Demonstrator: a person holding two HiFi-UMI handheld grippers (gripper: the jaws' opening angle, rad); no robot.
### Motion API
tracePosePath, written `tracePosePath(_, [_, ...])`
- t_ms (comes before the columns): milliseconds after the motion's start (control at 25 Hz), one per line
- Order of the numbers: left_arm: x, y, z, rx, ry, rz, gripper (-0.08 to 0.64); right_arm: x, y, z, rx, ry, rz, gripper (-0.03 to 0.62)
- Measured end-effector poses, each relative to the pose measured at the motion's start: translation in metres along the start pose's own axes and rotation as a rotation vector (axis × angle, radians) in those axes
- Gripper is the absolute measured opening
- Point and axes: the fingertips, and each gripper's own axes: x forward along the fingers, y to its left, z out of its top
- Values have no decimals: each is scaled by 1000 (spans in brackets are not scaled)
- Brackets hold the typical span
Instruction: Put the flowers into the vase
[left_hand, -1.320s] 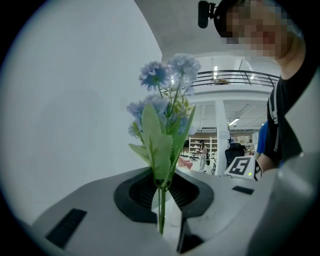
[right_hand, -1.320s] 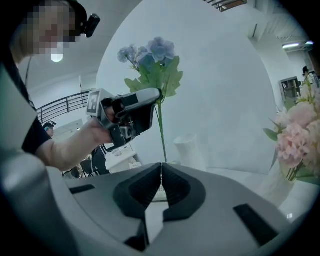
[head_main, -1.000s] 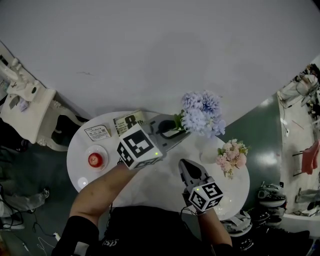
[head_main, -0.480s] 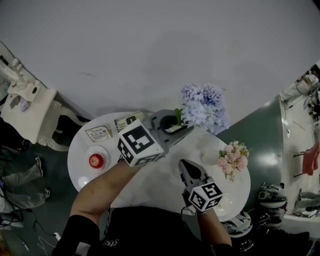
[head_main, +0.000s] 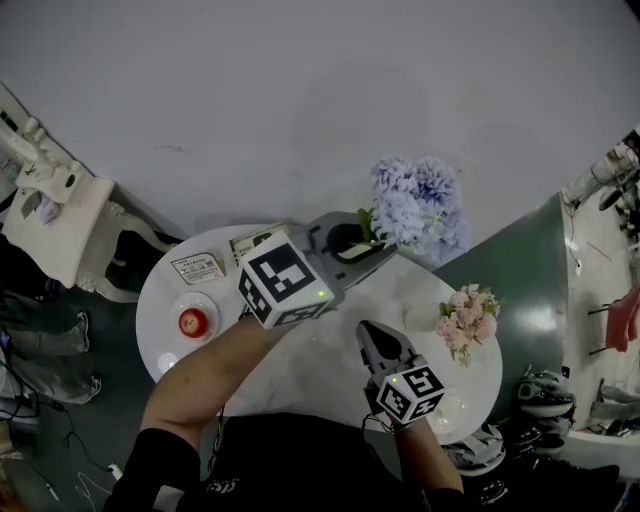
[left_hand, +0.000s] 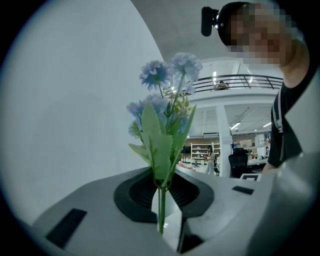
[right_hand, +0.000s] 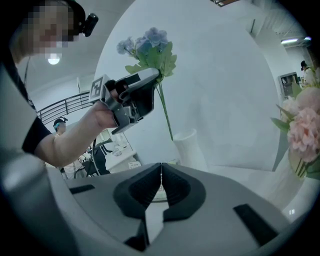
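Left tool (head_main: 372, 248): pinching stem of blue artificial flower bunch (head_main: 415, 205), held above round white bench's (head_main: 310, 372) far edge.
Right tool (head_main: 372, 338): pressed together, empty.
White ceramic vase (right_hand: 190, 147): on bench, near the stem's lower end.

Print on the small card (head_main: 195, 266) in the head view is too small to read, the pink flowers (right_hand: 302, 130) run off the right gripper view's right edge, and the base of the white vase (right_hand: 190, 145) sits hidden behind the right gripper (right_hand: 161, 170).
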Motion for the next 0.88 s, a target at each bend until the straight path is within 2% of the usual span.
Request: tracePosePath(880, [5,17,14,26,-15,16,64,7,-4,-4,11,13,3,26])
